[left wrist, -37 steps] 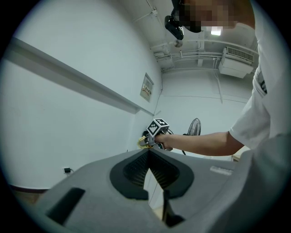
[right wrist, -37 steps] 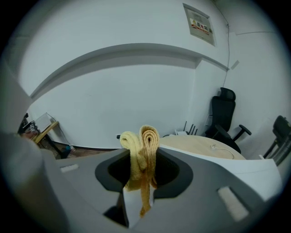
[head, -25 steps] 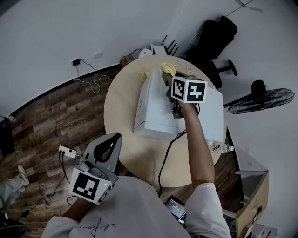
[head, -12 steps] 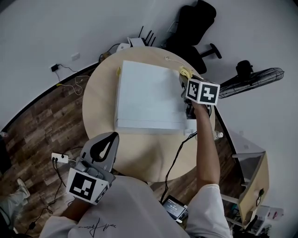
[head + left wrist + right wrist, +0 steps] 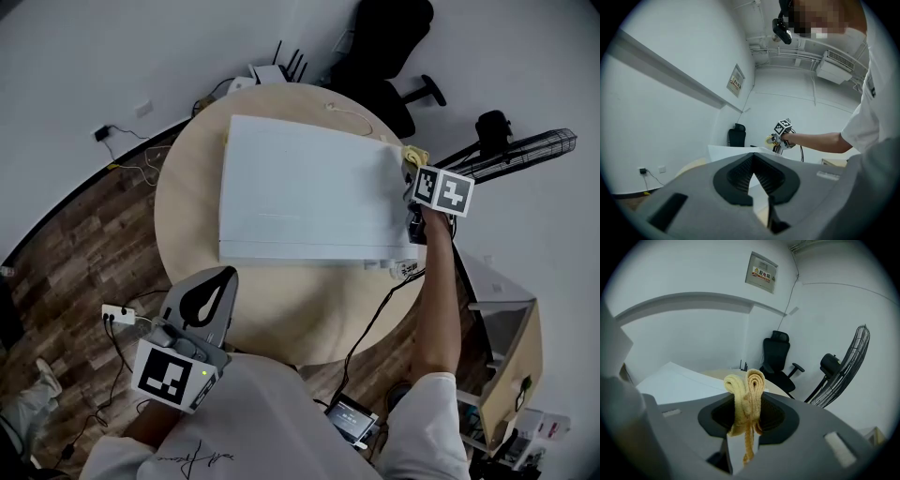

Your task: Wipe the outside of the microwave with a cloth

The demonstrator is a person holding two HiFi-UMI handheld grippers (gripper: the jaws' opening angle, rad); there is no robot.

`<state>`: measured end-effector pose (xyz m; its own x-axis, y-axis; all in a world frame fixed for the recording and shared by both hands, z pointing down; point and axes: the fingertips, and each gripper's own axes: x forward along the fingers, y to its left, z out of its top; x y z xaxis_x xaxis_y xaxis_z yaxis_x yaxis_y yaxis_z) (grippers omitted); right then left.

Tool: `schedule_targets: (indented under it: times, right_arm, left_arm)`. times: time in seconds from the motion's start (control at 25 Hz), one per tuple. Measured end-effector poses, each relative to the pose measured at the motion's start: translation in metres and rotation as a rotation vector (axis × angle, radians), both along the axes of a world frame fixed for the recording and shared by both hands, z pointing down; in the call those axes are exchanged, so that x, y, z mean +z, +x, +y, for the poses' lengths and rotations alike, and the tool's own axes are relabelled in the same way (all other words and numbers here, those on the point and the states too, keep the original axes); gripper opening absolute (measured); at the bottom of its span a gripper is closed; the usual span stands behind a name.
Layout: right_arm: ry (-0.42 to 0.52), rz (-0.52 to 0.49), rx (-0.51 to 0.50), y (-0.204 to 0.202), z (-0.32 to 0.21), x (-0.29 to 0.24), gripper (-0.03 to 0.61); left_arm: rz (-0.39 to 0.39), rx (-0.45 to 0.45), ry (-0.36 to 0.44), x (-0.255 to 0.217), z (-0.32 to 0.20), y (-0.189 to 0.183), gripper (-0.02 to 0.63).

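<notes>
One round table (image 5: 183, 234) carries the white microwave (image 5: 300, 197), seen top-down only, so its front face is out of sight. Right gripper (image 5: 414, 171) sits at the microwave's far right corner, jaws clamped on the folded yellow cloth (image 5: 744, 397); can't tell whether cloth touches the casing. Left gripper (image 5: 755, 180) hangs off the table's near edge, jaws together, empty.

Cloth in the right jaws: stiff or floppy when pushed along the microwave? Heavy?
Probably floppy: the cloth folds into soft loops above the right gripper, and a strand hangs limp below. Likely light, since the jaws pinch it thin. Pushed against the microwave, it would probably bunch and drag rather than slide stiffly.
</notes>
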<state>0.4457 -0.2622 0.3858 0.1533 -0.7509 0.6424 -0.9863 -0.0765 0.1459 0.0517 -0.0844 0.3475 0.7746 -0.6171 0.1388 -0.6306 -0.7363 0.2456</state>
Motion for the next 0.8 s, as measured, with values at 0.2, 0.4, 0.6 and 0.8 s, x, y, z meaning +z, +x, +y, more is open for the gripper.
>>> schedule_targets:
  times: [0.2, 0.4, 0.6, 0.8]
  right_arm:
    - [-0.074, 0.056, 0.03, 0.036, 0.005, 0.02, 0.124]
    - [-0.144, 0.087, 0.038, 0.047, 0.011, 0.044, 0.124]
    - [-0.147, 0.091, 0.053, 0.046, 0.01, 0.05, 0.124]
    - [-0.134, 0.061, 0.071, 0.039, 0.012, 0.051, 0.124]
  left_arm:
    - [-0.015, -0.017, -0.012, 0.006, -0.004, 0.005, -0.008]
    - [-0.024, -0.027, -0.021, 0.009, -0.005, 0.007, -0.008]
    - [-0.027, -0.033, -0.022, 0.011, -0.005, 0.005, -0.008]
    - [-0.021, -0.044, -0.025, 0.011, -0.004, -0.003, -0.008]
